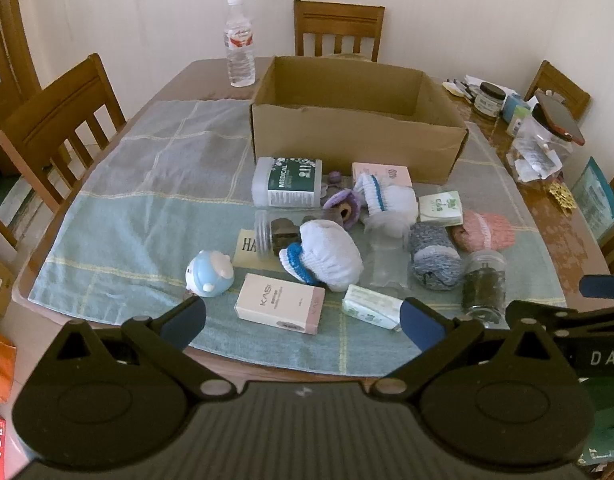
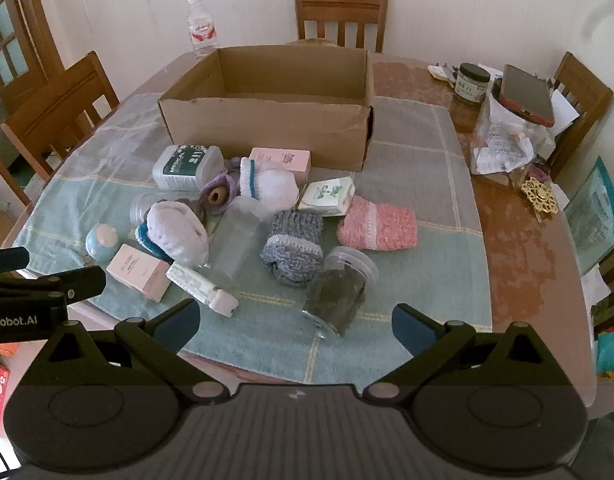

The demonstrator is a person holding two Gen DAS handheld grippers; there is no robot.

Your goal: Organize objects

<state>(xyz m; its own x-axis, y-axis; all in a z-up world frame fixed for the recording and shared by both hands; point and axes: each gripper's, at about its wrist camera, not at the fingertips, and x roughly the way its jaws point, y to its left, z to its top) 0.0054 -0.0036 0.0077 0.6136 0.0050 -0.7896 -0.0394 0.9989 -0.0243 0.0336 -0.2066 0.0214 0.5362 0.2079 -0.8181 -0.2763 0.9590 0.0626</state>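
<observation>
An open cardboard box (image 1: 347,136) (image 2: 267,128) stands on a green cloth. In front of it lies a pile: a medical wipes tub (image 1: 287,182), pink boxes (image 1: 279,304) (image 2: 139,272), white, grey (image 2: 293,246) and pink (image 2: 377,226) knitted pieces, a blue toy (image 1: 209,274), tissue packs (image 1: 373,306) and clear jars (image 2: 339,290). My left gripper (image 1: 303,322) is open and empty over the table's near edge, before the pink box. My right gripper (image 2: 295,326) is open and empty, just in front of the dark-filled jar.
A water bottle (image 1: 239,44) stands behind the box on the left. Jars, papers and a phone (image 2: 527,94) clutter the table's right side. Wooden chairs (image 1: 59,120) surround the table. The other gripper shows at each view's edge (image 1: 603,286) (image 2: 47,280).
</observation>
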